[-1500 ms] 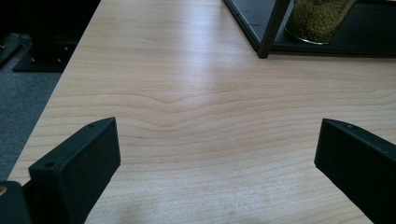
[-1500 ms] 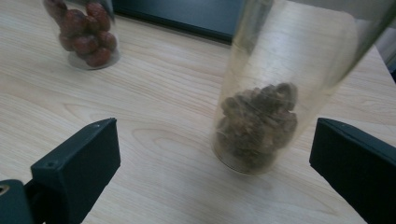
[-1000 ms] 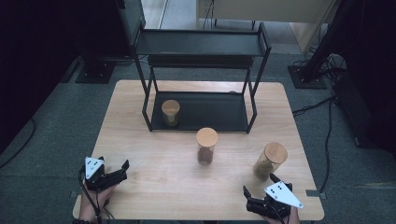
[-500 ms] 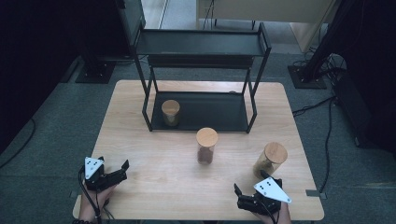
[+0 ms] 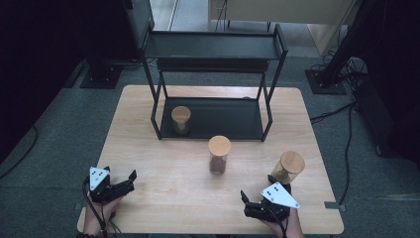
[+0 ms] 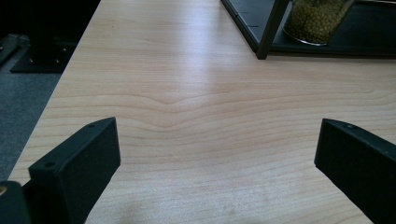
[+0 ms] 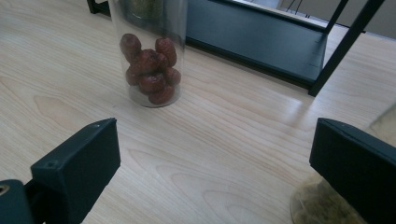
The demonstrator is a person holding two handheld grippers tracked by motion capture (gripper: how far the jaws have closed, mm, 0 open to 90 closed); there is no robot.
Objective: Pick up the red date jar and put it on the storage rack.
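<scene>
Light is soft and even on the table [image 5: 163, 163], while the floor and surroundings from 9 to 12 o'clock fall into near-black. A pale sheen runs across the wood toward 12 o'clock in the left gripper view. The near jaws are blurred, and the high view is grainy.

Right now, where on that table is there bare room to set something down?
Bare wood lies between the left hand-held gripper and the jar of red fruit, and left of the rack. It is crowded at the right, where the right hand-held gripper sits beside another jar.
</scene>
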